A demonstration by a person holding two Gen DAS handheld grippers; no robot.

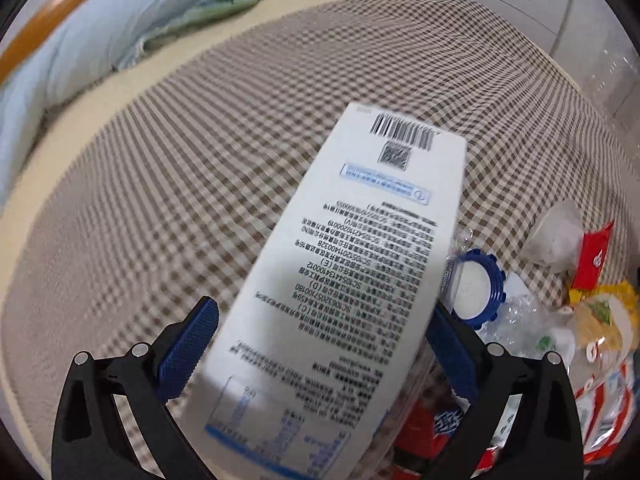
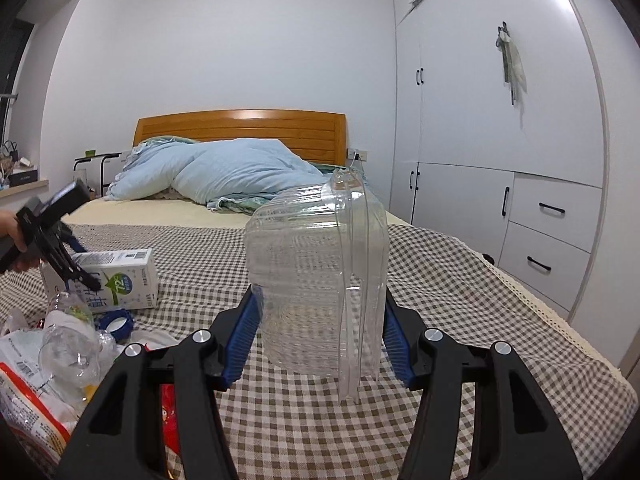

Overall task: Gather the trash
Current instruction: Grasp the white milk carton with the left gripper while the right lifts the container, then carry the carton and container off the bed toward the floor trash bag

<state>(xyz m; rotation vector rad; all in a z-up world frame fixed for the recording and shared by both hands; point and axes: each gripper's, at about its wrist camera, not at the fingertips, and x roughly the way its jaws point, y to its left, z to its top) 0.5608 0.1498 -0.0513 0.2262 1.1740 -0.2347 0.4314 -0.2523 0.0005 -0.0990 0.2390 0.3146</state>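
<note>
- Clear ribbed plastic clamshell container (image 2: 316, 276) clamped upright between right gripper (image 2: 320, 344) pads, above checked bedspread (image 2: 460, 300)
- White printed milk carton (image 1: 340, 264) lies on bedspread between left gripper (image 1: 316, 348) fingers; jaws apart, grip unclear
- Wrapper pile (image 2: 36, 364) left, bare cloth right to lace edge

Brown-and-cream gingham bedspread (image 2: 440, 280) fills the lower frame; pale blue duvet (image 2: 224, 172) at centre before an orange-brown headboard (image 2: 240, 128). White carton (image 1: 340, 280) with black print, a blue cap (image 1: 478, 288) lower right, black tongs (image 2: 320, 344) with blue pads (image 2: 240, 340).
</note>
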